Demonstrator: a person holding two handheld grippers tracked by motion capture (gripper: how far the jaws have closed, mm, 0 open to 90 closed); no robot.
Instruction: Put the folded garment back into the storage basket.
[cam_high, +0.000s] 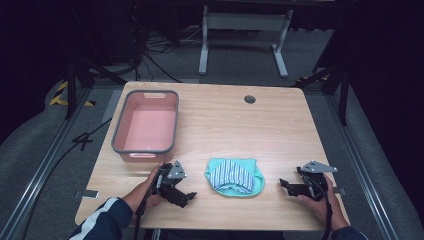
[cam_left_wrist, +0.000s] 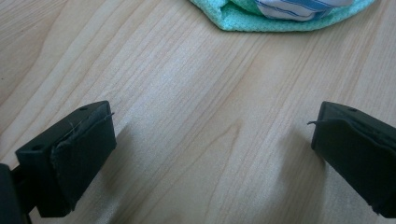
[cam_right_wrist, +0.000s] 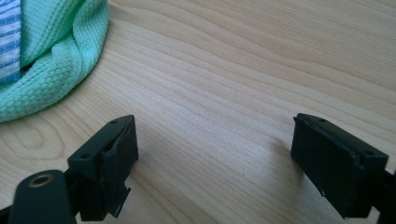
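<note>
Saw from high view a pink bin (cam_high: 145, 128) at table (cam_high: 280, 130) far left, cloth (cam_high: 235, 177) between left gripper (cam_high: 186, 196) and right gripper (cam_high: 284, 185). Showed up close bare wood between wide-open, empty jaws, cloth (cam_left_wrist: 280, 11) just beyond.

No writing, label, brand or number can be read anywhere; the yellow-and-black hazard striping on the floor (cam_high: 61, 93), far beyond the left hand-held gripper (cam_high: 186, 195), seems the only sign-like marking.

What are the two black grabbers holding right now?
Nothing. The left gripper and right gripper are both open over bare table, one on each side of the folded green and striped cloth, not touching it.
</note>
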